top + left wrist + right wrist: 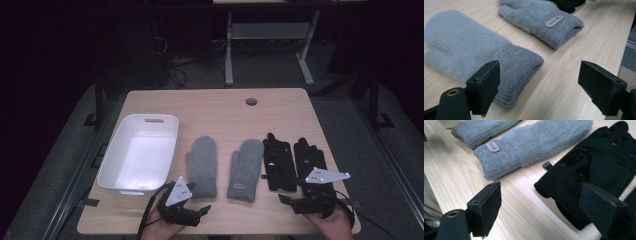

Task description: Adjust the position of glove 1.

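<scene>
Mittens (202,165) in grey lie cuffs toward the person, just right of the white bin (112,165), likely laid out for easy pickup. Left gripper (202,210), jaws apart and empty, hovers at the nearer mitten's cuff; right gripper (285,199), also agape, faces the black gloves (279,162) farther right. Pale wooden table (220,107), dark room beyond

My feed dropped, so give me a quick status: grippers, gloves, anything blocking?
Left gripper and right gripper both open, empty. Grey mittens and black gloves flat on table, untouched. White bin empty. Nothing in the way.
</scene>
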Available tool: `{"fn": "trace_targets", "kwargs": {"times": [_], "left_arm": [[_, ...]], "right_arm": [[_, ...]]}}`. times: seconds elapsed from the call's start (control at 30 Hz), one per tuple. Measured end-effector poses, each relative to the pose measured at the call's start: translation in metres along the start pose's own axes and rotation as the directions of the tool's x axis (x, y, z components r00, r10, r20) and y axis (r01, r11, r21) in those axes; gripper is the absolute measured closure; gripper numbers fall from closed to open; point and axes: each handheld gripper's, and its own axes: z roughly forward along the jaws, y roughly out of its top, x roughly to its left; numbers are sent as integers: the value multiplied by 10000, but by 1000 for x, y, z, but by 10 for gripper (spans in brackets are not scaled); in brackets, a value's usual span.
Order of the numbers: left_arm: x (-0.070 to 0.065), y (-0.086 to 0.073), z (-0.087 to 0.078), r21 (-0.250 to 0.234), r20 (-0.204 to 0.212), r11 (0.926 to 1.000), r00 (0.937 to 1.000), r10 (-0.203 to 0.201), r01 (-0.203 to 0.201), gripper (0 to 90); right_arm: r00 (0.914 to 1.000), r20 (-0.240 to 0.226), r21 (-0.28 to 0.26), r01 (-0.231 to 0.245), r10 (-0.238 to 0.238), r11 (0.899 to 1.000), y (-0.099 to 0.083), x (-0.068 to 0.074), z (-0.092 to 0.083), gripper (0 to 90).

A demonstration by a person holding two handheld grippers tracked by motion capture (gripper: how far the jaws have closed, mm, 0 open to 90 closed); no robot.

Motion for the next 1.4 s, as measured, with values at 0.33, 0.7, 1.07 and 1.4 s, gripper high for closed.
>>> {"fn": "trace_targets", "kwargs": {"times": [0.33,0.7,1.07,1.4], "left_arm": [[-5,-2,-1,-113,-32,9999,9999,128,-129,176],[-1,0,-1,-130,-83,9998,9999,152,-153,174],[0,-2,-1,-287,75,9995,9998,-157,160,174],[0,-1,-1,-229,123,9996,9998,-150,153,174]], "right_arm": [[9986,-417,112,333,-328,9994,22,9,7,172],[9900,-998,670,1062,-993,9921,68,12,42,186],[9872,-919,2991,1523,-1304,9420,103,6,124,244],[9840,-485,3729,1773,-1717,9108,101,9,139,420]]}}
